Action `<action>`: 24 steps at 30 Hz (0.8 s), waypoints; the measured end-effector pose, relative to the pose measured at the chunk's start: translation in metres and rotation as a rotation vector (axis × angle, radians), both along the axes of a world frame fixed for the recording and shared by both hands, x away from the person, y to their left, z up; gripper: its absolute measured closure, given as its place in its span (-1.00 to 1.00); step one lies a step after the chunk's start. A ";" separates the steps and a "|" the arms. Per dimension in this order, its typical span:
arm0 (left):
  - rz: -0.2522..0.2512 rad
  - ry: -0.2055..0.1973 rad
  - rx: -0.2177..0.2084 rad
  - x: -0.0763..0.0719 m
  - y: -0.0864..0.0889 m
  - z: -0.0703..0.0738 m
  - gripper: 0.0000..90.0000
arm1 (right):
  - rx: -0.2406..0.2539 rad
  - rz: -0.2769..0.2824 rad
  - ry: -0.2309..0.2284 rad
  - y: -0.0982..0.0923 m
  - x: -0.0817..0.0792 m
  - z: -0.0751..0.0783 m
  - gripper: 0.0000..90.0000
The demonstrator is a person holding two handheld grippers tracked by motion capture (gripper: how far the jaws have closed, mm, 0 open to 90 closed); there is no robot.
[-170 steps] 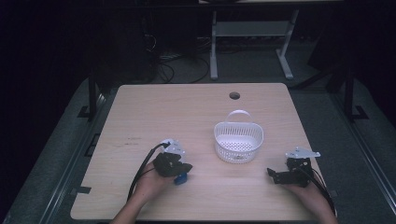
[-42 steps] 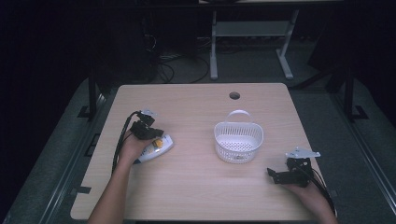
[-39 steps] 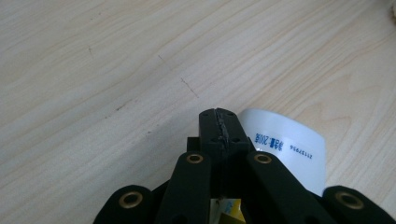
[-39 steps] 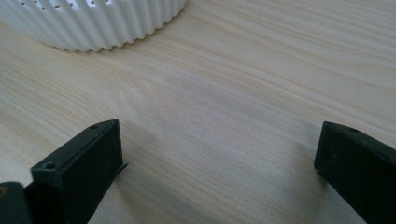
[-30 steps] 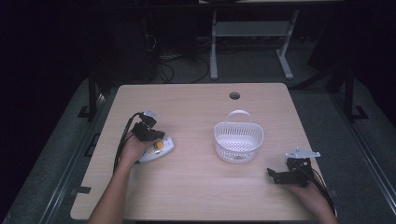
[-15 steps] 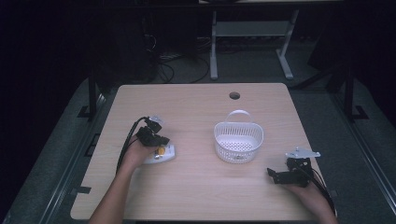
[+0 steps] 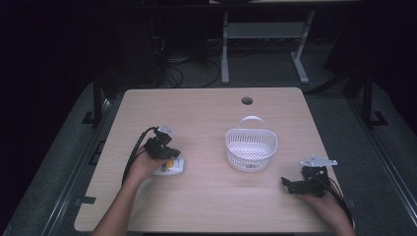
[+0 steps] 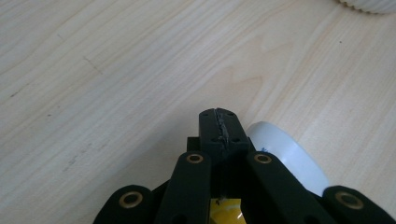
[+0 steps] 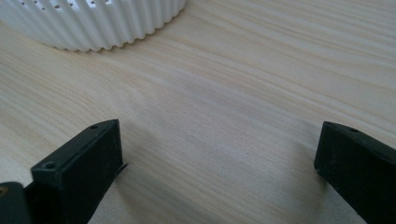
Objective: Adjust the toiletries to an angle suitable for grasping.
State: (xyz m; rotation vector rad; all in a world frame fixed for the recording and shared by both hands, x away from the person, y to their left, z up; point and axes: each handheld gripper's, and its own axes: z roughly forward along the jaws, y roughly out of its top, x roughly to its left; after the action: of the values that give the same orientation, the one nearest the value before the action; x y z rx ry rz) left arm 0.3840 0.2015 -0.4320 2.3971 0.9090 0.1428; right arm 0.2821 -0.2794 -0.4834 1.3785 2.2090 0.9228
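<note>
White and ribbed, the basket (image 7: 251, 150) looks nearly empty, while left of it the left gripper (image 7: 164, 152) pinches a white packet (image 7: 169, 168) not yet delivered, and the right gripper (image 7: 290, 185) rests wide open at its right.

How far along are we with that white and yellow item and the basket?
Done: the left claw has its jaws shut on the white and yellow item, low on the table. In hand: carrying it. Left: probably the basket, well apart from it. The right claw rests open.

Light wood table (image 7: 206, 118), round cable hole (image 7: 247, 101) near the far edge. White ribbed basket (image 7: 251, 150) sits right of centre. Flat white object (image 7: 169, 167) with a yellow spot lies left.
</note>
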 end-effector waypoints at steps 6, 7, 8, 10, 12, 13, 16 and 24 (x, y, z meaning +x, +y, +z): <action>-0.019 0.007 0.011 -0.009 -0.006 -0.002 1.00 | 0.000 0.000 0.000 0.000 0.000 0.000 -0.99; -0.025 0.011 0.014 -0.013 -0.007 -0.003 1.00 | 0.000 0.000 0.000 0.000 0.000 0.000 -0.99; -0.026 0.011 0.014 -0.015 -0.007 -0.004 1.00 | 0.000 0.000 0.000 0.000 0.000 0.000 -0.99; -0.034 0.016 0.018 -0.016 -0.007 -0.003 1.00 | 0.000 0.000 0.000 0.000 0.000 0.000 -0.99; -0.035 0.015 0.014 -0.020 -0.007 -0.003 1.00 | 0.000 0.000 0.000 0.000 0.000 0.000 -0.99; -0.040 0.018 0.018 -0.024 -0.007 -0.003 1.00 | 0.000 0.000 0.000 0.000 0.000 0.000 -0.99; -0.047 0.021 0.021 -0.030 -0.008 -0.004 1.00 | 0.000 0.000 0.000 0.000 0.000 0.000 -0.99; -0.059 0.025 0.014 -0.046 -0.004 -0.004 1.00 | 0.000 0.000 0.000 0.000 0.000 0.000 -0.99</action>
State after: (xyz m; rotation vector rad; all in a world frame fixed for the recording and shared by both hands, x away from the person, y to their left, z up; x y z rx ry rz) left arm 0.3378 0.1972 -0.4365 2.4414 0.8496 0.0973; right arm 0.2821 -0.2795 -0.4834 1.3782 2.2092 0.9226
